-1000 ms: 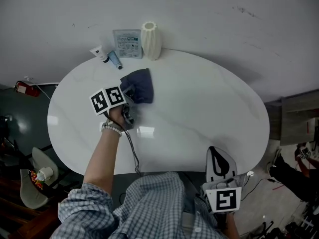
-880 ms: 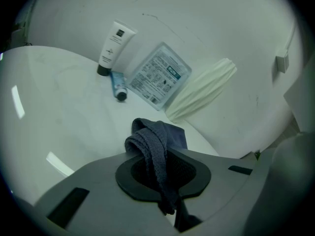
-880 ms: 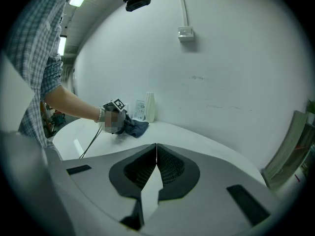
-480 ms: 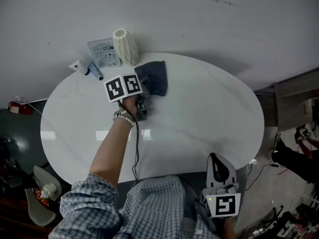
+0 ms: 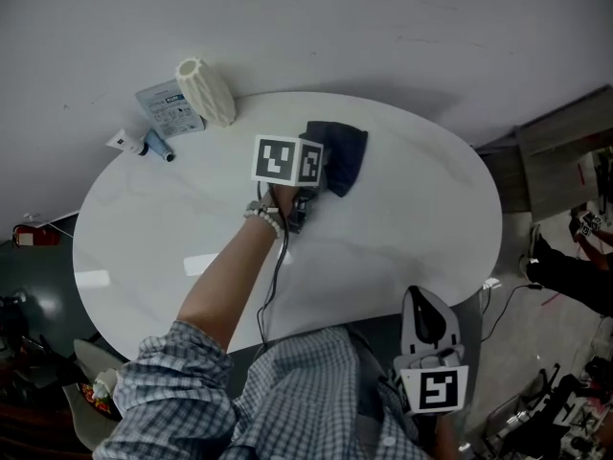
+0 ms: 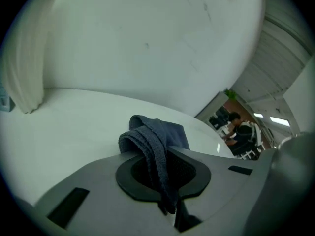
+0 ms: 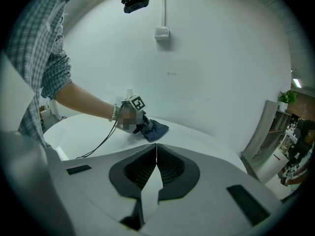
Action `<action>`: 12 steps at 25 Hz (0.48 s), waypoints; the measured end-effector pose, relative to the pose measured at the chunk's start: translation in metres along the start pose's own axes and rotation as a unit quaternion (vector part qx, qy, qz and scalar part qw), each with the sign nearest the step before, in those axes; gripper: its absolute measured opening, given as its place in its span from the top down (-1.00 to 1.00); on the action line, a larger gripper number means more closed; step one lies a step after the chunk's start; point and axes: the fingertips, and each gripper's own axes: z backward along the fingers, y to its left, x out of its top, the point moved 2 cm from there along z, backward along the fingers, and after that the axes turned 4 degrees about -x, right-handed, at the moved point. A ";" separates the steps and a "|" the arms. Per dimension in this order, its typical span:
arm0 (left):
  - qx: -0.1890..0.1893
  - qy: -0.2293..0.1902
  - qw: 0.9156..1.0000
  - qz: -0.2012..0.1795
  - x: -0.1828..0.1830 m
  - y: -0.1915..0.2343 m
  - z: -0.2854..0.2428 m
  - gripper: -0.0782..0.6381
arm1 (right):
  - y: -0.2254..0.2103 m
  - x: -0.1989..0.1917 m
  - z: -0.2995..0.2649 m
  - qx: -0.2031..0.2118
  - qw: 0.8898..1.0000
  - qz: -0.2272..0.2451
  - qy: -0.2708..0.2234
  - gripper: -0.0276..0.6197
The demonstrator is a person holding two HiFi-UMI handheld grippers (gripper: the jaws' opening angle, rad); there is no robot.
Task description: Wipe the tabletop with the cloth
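Observation:
A dark blue cloth (image 5: 340, 155) lies on the white oval table (image 5: 402, 218), near its far edge. My left gripper (image 5: 308, 185) is shut on the cloth's near end. In the left gripper view the folded cloth (image 6: 156, 146) runs between the jaws and spreads on the tabletop ahead. My right gripper (image 5: 426, 326) hangs off the table's near right edge, shut, with nothing in it. The right gripper view shows its jaws (image 7: 156, 173) closed, with the left gripper (image 7: 132, 113) and the cloth (image 7: 155, 130) far across the table.
A white ribbed vase (image 5: 205, 92) lies by the far left rim, next to a wipes packet (image 5: 169, 108) and a small tube (image 5: 153, 145). A cable (image 5: 271, 286) trails from the left gripper to the near edge. A wall stands behind the table.
The left gripper has dragged the cloth to the right along the table's far side. The right gripper has stayed at the near right edge.

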 end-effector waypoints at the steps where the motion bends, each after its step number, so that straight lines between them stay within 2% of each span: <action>1: -0.006 0.013 1.000 -0.018 -0.006 -0.012 -0.005 0.69 | -0.003 -0.001 0.002 -0.005 1.000 0.000 0.004 0.89; 6: -0.044 0.072 0.991 -0.107 -0.045 -0.073 -0.023 0.69 | -0.017 0.007 0.012 -0.022 0.999 0.019 -0.017 0.89; 9: -0.064 0.090 0.986 -0.128 -0.072 -0.101 -0.025 0.69 | -0.024 0.011 0.017 -0.028 0.999 0.031 -0.027 0.89; 12: -0.081 0.104 0.983 -0.131 -0.100 -0.123 -0.022 0.69 | -0.028 0.016 0.021 -0.029 0.998 0.026 -0.045 0.89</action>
